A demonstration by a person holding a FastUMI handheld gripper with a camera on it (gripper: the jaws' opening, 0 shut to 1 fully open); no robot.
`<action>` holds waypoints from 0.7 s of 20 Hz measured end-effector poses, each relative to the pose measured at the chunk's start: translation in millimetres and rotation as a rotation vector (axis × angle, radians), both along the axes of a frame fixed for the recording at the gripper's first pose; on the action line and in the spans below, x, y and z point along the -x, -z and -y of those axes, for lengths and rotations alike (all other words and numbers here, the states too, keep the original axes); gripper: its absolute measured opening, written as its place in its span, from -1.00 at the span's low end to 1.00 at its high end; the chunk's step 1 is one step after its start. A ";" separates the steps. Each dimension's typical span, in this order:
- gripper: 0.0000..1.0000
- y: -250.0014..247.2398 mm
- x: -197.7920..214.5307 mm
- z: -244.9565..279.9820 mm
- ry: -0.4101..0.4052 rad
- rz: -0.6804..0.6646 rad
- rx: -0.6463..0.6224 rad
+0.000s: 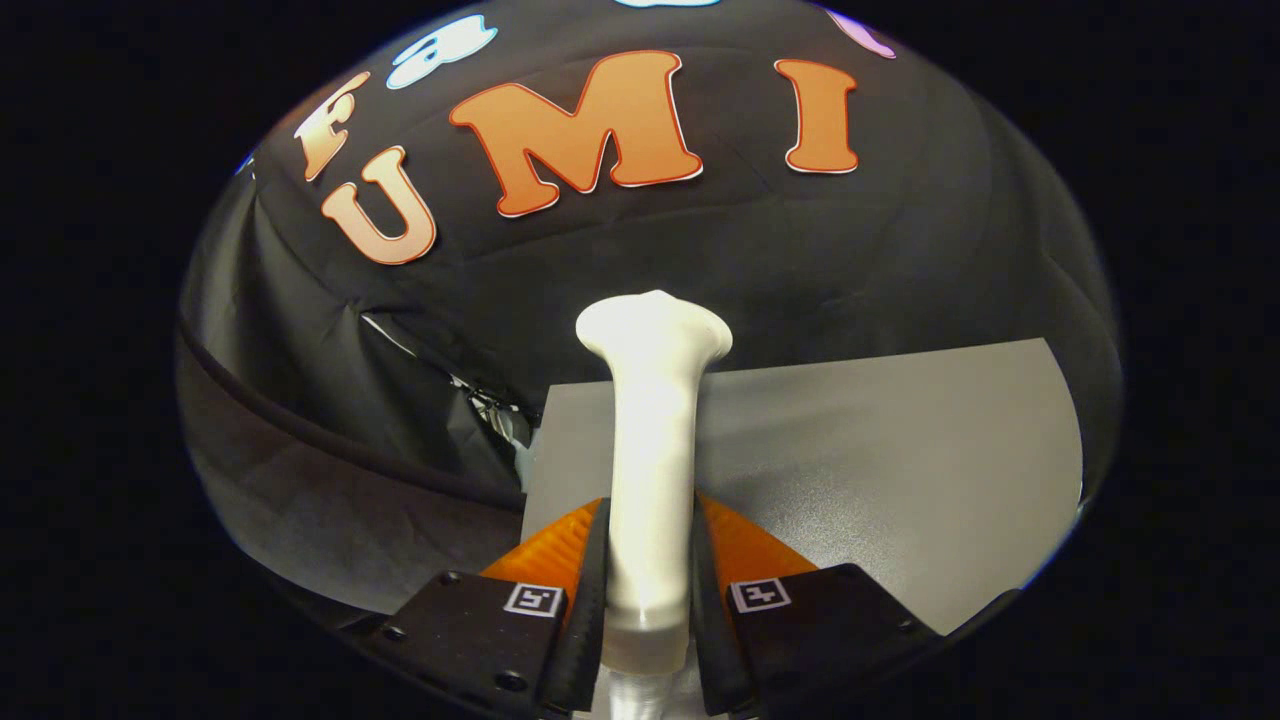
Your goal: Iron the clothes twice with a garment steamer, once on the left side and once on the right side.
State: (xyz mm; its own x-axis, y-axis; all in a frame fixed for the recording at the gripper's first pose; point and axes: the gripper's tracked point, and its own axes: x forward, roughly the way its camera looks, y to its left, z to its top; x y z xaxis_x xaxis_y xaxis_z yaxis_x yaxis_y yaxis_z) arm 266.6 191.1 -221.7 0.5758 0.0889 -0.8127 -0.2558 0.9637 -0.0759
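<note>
A white garment steamer (652, 440) stands upright between my fingers, its slim handle rising to a flared head at the top. My gripper (650, 520) is shut on the steamer's handle, both fingers pressing its sides. The steamer's lower end runs down out of sight between the fingers. The head points toward the black cloth wall beyond. No garment can be made out.
A grey tabletop (880, 470) spreads beyond and to the right of the fingers. Its left edge (535, 460) drops off beside crumpled black cloth (380, 400) hanging from the booth wall.
</note>
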 end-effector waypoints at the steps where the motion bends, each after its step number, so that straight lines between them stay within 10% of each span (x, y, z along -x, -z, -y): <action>1: -0.06 0.8 2.5 2.6 0.001 -0.006 0.005; 14: -0.22 -42.7 50.4 6.5 -0.018 0.213 -0.110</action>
State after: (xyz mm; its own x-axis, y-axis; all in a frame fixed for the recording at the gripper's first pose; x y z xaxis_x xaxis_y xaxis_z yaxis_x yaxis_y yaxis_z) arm 216.2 184.5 -179.0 0.7311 0.1819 -0.6575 -0.2624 0.9646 -0.0249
